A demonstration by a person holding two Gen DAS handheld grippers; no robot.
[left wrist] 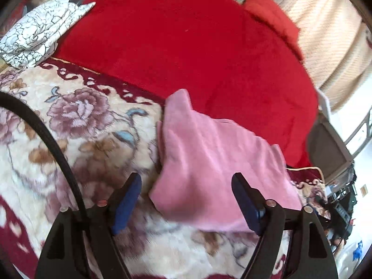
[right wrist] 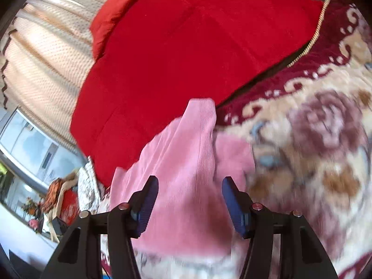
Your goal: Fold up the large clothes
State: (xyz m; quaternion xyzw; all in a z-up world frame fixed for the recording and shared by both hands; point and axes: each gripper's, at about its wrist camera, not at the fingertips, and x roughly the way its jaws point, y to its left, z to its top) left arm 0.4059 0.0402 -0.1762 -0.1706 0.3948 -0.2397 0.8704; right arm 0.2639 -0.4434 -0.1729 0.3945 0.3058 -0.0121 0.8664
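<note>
**Tongs parted above a folded pink garment on the bed**

Both tongs stand apart with nothing pinched between their blue pads. From the left wrist view, we see the left tongs (left wrist: 186, 200) held over the near edge of the pink garment (left wrist: 209, 158), its left pad over the floral blanket (left wrist: 81, 127) and its right pad over the pink cloth, neither pressing on it. From the right wrist view, we see the right tongs (right wrist: 190, 205) held open above the same pink garment (right wrist: 181, 162), whose fine ribbed weave shows here; the cloth lies below the gap, and we cannot tell whether the pads touch it.

We find the garment folded into a compact bundle. It lies mostly on the floral blanket, its far end reaching over the blanket's dark red border onto the red blanket (left wrist: 186, 46) that covers the rest of the bed. A folded white cloth with black crackle lines (left wrist: 39, 32) rests at the far left corner, well apart from the garment. Patterned curtains (right wrist: 46, 53) hang beyond the bed. Both views are blurred.
</note>
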